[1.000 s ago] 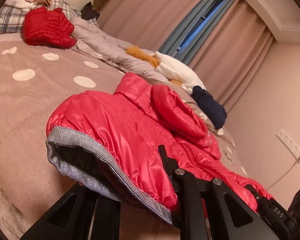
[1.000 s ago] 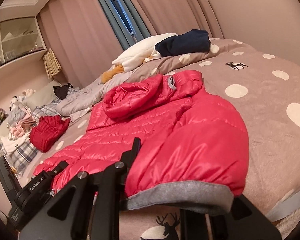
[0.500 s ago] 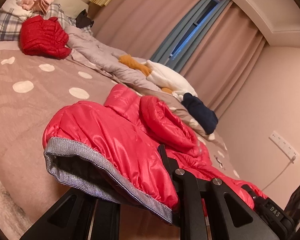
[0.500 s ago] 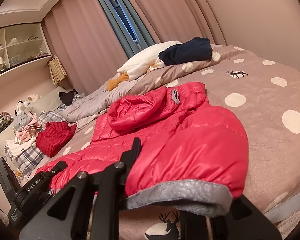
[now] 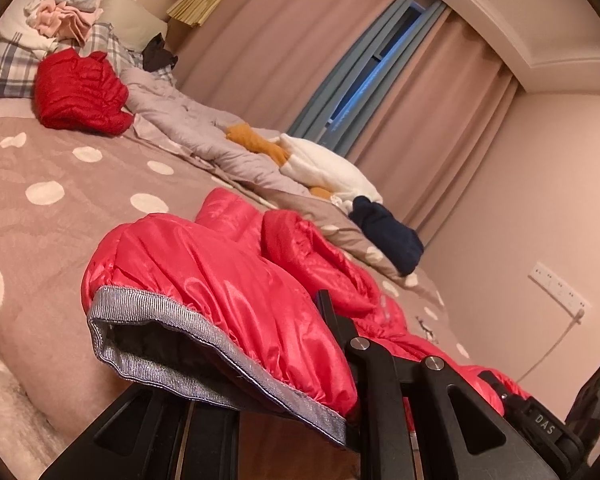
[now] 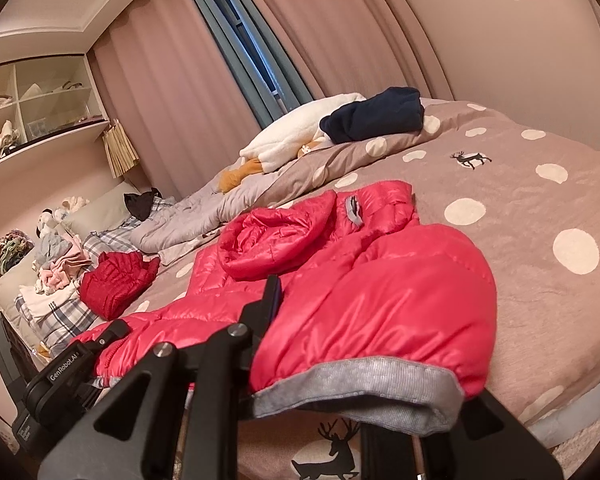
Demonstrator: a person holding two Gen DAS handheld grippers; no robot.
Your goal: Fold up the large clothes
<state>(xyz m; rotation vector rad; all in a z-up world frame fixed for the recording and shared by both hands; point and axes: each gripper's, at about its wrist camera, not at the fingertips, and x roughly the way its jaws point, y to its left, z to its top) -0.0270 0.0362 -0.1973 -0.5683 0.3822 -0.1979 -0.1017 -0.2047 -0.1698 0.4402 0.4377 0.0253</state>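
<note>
A red hooded puffer jacket [image 5: 236,272] with a grey ribbed hem lies spread on the bed. My left gripper [image 5: 284,396] is shut on its hem at one bottom corner and holds that corner lifted off the bed. My right gripper [image 6: 320,384] is shut on the hem at the other bottom corner of the jacket [image 6: 364,292], also lifted. The hood [image 6: 272,240] lies flat near the middle of the bed. The left gripper's body [image 6: 56,376] shows at lower left in the right wrist view.
The bed has a brown spotted cover [image 6: 540,200]. A folded red jacket [image 5: 80,96] lies near the pillows with a pile of clothes [image 5: 64,24]. A grey quilt [image 5: 188,128], white fleece [image 5: 324,168] and navy garment [image 5: 388,232] lie along the far side by the curtains.
Both grippers have risen and tilted a little with the jacket hem held; the far side of the bed sits lower in both views. The grips have not changed.
</note>
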